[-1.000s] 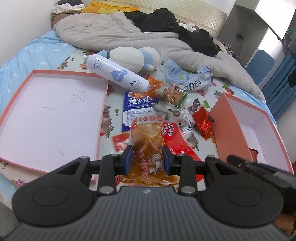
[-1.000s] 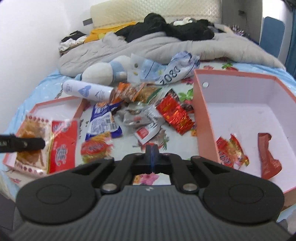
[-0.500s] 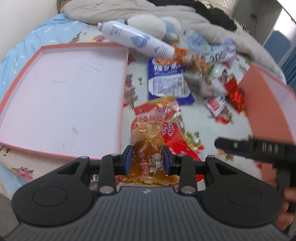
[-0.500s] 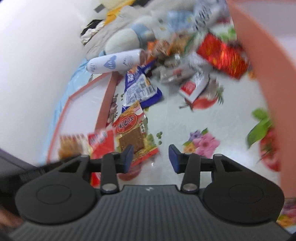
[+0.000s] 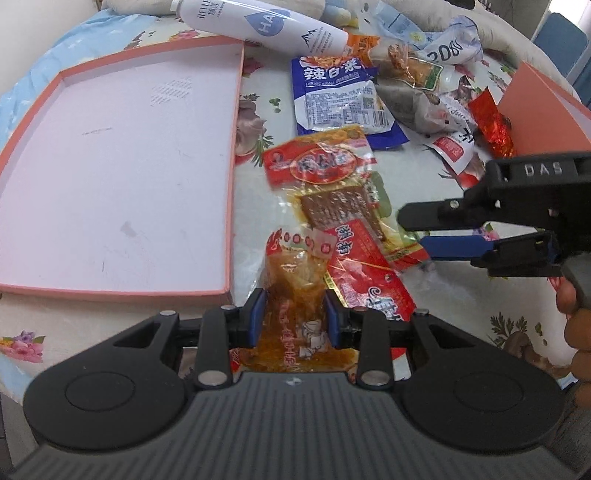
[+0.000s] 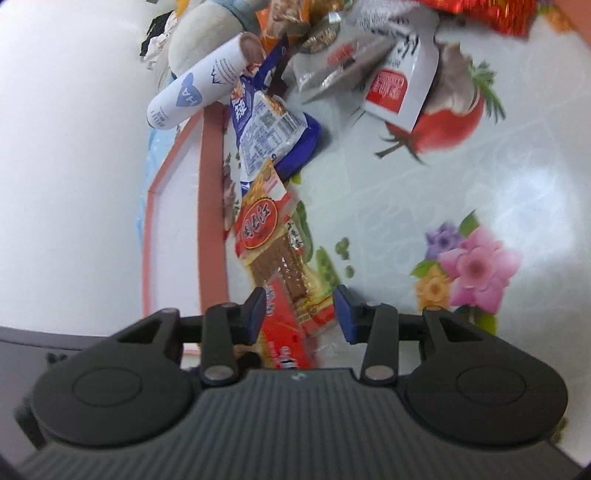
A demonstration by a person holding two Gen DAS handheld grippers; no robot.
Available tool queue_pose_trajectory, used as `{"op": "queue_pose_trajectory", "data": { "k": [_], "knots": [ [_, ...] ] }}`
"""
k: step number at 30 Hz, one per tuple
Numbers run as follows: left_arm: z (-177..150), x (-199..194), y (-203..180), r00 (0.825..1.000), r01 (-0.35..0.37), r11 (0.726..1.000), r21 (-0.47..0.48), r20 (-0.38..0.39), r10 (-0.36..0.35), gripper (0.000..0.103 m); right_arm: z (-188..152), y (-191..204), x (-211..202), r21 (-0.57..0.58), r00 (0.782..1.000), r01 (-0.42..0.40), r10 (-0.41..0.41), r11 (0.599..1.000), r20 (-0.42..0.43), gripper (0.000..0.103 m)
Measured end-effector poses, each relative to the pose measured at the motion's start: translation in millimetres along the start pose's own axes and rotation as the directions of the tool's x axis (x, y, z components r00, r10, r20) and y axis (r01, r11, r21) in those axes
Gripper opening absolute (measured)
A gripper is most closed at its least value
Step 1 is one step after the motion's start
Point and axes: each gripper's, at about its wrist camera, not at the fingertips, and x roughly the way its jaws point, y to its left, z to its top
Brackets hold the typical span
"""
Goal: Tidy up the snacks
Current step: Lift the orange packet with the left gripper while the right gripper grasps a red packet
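- L gripper point(image 5: 294, 320): clamped on orange-sauce snack pack point(image 5: 295, 291), with a red pack point(image 5: 369, 284) carried beside it; both held low over floral bedsheet point(image 6: 461, 177), just beside near corner of shallow pink lid tray point(image 5: 118, 177).
- R gripper point(image 6: 300, 314): jaws have just been opening, now parted midway. Brown-strip snack pack point(image 5: 332, 188) lies between the pads, not pinched yet.
- Step judged: R pick of brown-strip pack, for the salmon box point(image 5: 543, 110).
- To do well: pads to be closed on pack's flat near end, clear of red pack overlapping it; L load to be kept off it.
- Edges: tray rim close at L side; box wall at far R.
- Room: open sheet R of pack; clutter beyond – blue pouch point(image 5: 340, 92), white bottle point(image 5: 266, 27).
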Motion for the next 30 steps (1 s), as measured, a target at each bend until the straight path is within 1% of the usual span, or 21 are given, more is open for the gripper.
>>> {"op": "queue_pose_trajectory", "data": {
  "k": [4,7,10,11,12,15,17,19,22,25,26,28,30],
  "knots": [
    [1.7,0.9,0.6,1.000,0.008,1.000,-0.003,-0.005,-0.008,0.038,-1.9,-0.5,9.4,0.047,0.997,-0.050,0.052,0.998,-0.054,0.045],
    [1.2,1.1,0.5,1.000,0.009,1.000,-0.003,-0.003,-0.009,0.038,-6.4,1.2,14.9,0.063,0.996,-0.058,0.062,0.996,-0.058,0.042],
    [0.5,1.1,0.5,1.000,0.010,1.000,-0.008,0.000,-0.010,0.038,-10.4,-1.7,18.5,0.118,0.997,-0.067,0.072,0.991,-0.038,0.028],
    [0.5,1.1,0.7,1.000,0.010,1.000,-0.007,0.001,-0.010,0.038,-10.5,-4.2,18.7,0.127,0.997,-0.062,0.067,0.990,-0.032,0.016],
    [0.5,0.9,0.5,1.000,0.010,1.000,-0.006,0.002,-0.010,0.038,-11.2,-5.2,18.6,0.129,0.998,-0.052,0.056,0.990,-0.027,0.010],
    [0.7,-1.7,4.6,1.000,0.025,0.999,-0.027,0.010,-0.025,0.038,-15.2,-4.0,15.5,0.125,0.999,-0.052,0.053,0.991,-0.003,0.004],
    [2.3,-6.3,10.0,0.999,0.050,0.997,-0.064,0.018,-0.049,0.038,-17.0,0.1,11.5,0.098,0.999,-0.050,0.049,0.994,0.016,0.003],
    [3.2,-12.7,13.2,0.996,0.083,0.992,-0.095,0.028,-0.080,0.038,-19.2,9.9,1.1,0.046,0.998,-0.051,0.049,0.998,0.039,0.003],
    [3.9,-23.1,12.1,0.994,0.109,0.988,-0.109,0.044,-0.104,0.038,-21.5,32.5,-21.3,-0.041,0.995,-0.046,0.050,0.998,0.090,0.003],
    [3.5,-33.9,10.6,0.986,0.162,0.977,-0.139,0.064,-0.154,0.038,-21.5,50.7,-46.0,-0.111,0.989,-0.014,0.030,0.994,0.145,0.003],
    [3.2,-37.5,8.7,0.984,0.172,0.975,-0.141,0.073,-0.163,0.038,-21.6,56.3,-56.1,-0.142,0.986,0.014,0.010,0.990,0.165,0.003],
    [2.5,-44.2,3.5,0.983,0.170,0.976,-0.133,0.090,-0.159,0.038,-24.4,64.2,-72.2,-0.209,0.977,0.087,-0.042,0.974,0.210,0.003],
    [1.2,-48.8,0.6,0.984,0.162,0.978,-0.128,0.098,-0.150,0.038,-26.1,63.2,-85.5,-0.210,0.973,0.097,-0.048,0.973,0.227,0.003]
  ]
}}
